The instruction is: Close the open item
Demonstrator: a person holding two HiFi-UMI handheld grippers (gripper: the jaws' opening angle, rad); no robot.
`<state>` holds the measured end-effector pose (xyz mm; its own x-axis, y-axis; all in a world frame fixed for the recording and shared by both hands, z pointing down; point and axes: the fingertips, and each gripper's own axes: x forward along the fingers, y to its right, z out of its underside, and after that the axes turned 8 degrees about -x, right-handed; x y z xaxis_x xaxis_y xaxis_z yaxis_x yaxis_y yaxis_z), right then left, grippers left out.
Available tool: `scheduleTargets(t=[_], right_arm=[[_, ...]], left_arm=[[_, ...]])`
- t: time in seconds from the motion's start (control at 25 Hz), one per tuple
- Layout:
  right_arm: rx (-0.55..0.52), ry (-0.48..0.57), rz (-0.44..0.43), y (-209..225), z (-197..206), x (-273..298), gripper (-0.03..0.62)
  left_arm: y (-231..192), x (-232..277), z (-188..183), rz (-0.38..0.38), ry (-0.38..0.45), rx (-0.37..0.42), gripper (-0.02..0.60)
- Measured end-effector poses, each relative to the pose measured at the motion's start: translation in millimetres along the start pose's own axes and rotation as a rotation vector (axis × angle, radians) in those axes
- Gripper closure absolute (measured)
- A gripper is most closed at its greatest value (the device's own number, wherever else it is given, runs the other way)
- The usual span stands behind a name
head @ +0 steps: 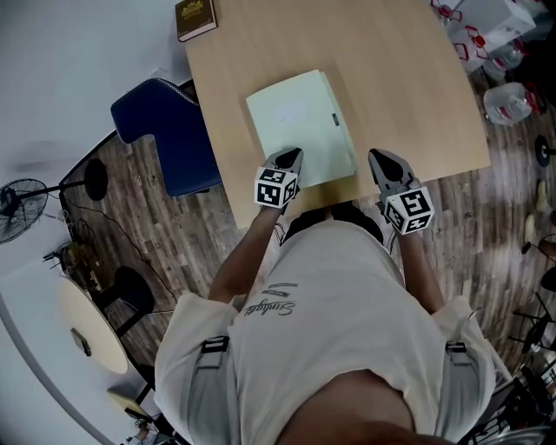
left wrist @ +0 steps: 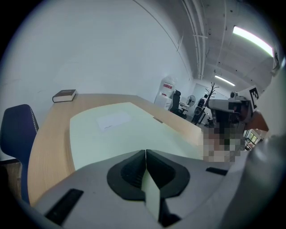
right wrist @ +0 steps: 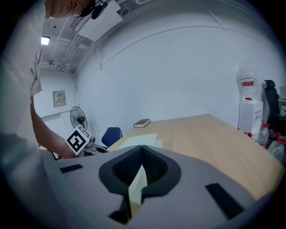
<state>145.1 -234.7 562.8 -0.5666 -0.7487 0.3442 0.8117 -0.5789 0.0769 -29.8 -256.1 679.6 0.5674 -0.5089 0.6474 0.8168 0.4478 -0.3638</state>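
Head view: L gripper (head: 293,156) at folder (head: 295,117)

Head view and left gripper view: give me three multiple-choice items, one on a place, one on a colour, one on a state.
1. Where on the table does the dark book lie? A. near right corner B. far left corner C. centre
2. What colour is the chair? A. red B. blue C. white
3. How do the jaws of the left gripper stand? A. wide apart B. clamped on a cup C. together

Key: 1 B, it sits by the far left edge; 2 B, its seat is dark blue; 3 C, the left gripper view shows them meeting.
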Motion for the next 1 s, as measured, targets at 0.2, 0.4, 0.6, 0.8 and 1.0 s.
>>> scheduleTargets(t=[0.2, 0.4, 0.6, 0.8, 1.0], right_arm=[[-0.001, -0.020, 0.007, 2.5, 6.7, -4.7, 0.599], [0.010, -0.030, 0.009, 3.2, 10.8, -6.6, 0.599], [0.018, -0.038, 0.009, 3.2, 14.1, -9.9, 0.599], [0.025, -0.048, 0.016, 3.3, 19.9, -14.3, 0.599], [0.032, -0.055, 0.025, 4.7, 25.7, -18.6, 0.599]], left_arm=[[1.2, 7.8, 3.6, -0.002, -0.019, 0.016, 0.566], [1.9, 12.5, 5.5, -0.008, -0.037, 0.044, 0.566], [4.4, 15.5, 5.5, -0.013, -0.045, 0.057, 0.566], [7.7, 20.9, 11.5, -0.023, -0.071, 0.108, 0.566], [9.7, 26.5, 16.3, -0.051, -0.096, 0.163, 0.566]])
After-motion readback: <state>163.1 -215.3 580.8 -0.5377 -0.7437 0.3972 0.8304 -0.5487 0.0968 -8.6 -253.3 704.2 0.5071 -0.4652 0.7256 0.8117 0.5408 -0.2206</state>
